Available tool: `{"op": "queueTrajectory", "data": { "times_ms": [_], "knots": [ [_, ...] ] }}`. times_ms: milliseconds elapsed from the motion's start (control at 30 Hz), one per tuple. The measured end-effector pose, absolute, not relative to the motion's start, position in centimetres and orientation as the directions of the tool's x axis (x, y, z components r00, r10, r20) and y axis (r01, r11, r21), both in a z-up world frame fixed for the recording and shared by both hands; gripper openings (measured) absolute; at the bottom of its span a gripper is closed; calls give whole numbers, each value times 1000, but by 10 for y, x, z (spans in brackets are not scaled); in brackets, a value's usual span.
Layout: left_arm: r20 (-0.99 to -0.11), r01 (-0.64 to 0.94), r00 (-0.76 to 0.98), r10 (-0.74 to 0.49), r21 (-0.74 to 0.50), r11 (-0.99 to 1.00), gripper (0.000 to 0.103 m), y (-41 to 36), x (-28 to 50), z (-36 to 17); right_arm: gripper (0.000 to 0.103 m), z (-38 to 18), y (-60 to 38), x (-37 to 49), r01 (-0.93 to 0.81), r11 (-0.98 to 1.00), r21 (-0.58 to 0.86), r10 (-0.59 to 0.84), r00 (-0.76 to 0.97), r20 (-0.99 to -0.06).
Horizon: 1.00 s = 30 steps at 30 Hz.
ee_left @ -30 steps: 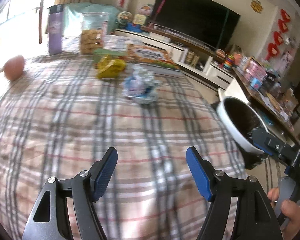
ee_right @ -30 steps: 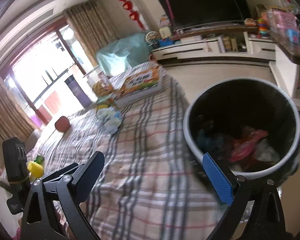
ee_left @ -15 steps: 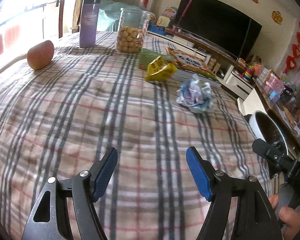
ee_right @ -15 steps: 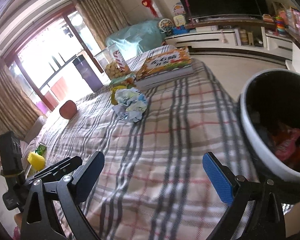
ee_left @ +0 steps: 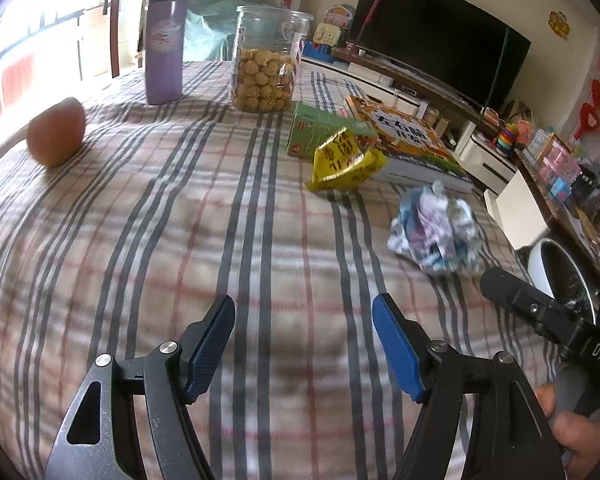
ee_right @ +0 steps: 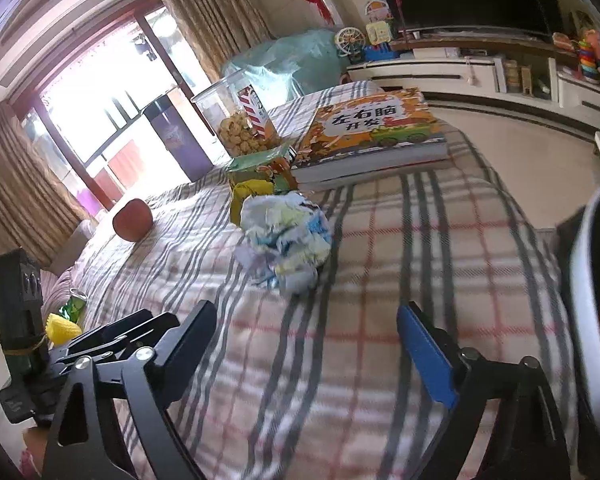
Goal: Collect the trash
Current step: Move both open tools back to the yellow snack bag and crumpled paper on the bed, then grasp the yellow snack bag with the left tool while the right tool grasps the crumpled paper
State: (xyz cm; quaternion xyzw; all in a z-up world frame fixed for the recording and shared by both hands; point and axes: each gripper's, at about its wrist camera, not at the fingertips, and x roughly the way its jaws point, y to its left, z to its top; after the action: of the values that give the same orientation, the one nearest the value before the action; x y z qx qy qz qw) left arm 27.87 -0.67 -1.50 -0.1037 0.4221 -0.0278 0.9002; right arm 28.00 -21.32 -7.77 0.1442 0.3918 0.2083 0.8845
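Note:
A crumpled ball of white, blue and purple paper lies on the plaid tablecloth; it also shows in the right wrist view. A crumpled yellow wrapper lies beyond it, partly hidden behind the paper ball in the right wrist view. A white bin with a black inside stands off the table's right edge. My left gripper is open and empty, over the cloth short of the trash. My right gripper is open and empty, just short of the paper ball.
An apple, a purple tumbler, a biscuit jar, a green box and a picture book stand on the table. A TV and cabinet lie beyond.
Both grippers have swung left, away from the bin and toward the table. The paper ball and wrapper now sit closer and more central; the bin has slid to the right edge.

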Motion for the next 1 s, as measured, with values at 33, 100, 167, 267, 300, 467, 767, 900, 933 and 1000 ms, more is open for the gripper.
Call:
{"op": "queueTrajectory", "data": {
  "times_ms": [33, 100, 167, 267, 300, 467, 767, 900, 933, 1000],
  "knots": [
    [-755, -35, 641, -137, -207, 978, 71, -7, 284, -16, 86, -79, -212, 285, -255, 870, 422, 484, 604, -633],
    [-756, -25, 641, -134, -195, 980, 71, -9, 300, -18, 79, -82, -209, 296, -250, 868, 428, 487, 597, -638],
    [-755, -18, 642, -134, -189, 982, 71, -10, 312, -21, 72, -85, -207, 305, -250, 859, 448, 502, 584, -638],
    [-755, -6, 641, -138, -185, 983, 71, -13, 334, -27, 36, -92, -202, 317, -270, 841, 468, 533, 557, -637],
    [-753, 0, 642, -143, -186, 983, 71, -14, 343, -28, 29, -94, -202, 318, -273, 834, 480, 544, 551, -633],
    [-742, 27, 655, -144, -168, 985, 71, -22, 377, -37, 25, -94, -214, 314, -259, 817, 515, 559, 572, -600],
    [-723, 103, 666, -181, -151, 983, 39, -39, 413, -46, 22, -99, -234, 310, -220, 782, 583, 582, 594, -556],
    [-713, 119, 676, -184, -140, 983, 32, -40, 413, -46, 22, -97, -236, 310, -219, 785, 580, 578, 597, -557],
    [-708, 121, 683, -182, -136, 983, 32, -40, 411, -44, 22, -97, -237, 308, -217, 787, 578, 575, 598, -558],
    [-700, 127, 689, -188, -138, 982, 28, -41, 403, -40, 22, -95, -240, 304, -211, 791, 574, 568, 601, -562]
  ]
}}
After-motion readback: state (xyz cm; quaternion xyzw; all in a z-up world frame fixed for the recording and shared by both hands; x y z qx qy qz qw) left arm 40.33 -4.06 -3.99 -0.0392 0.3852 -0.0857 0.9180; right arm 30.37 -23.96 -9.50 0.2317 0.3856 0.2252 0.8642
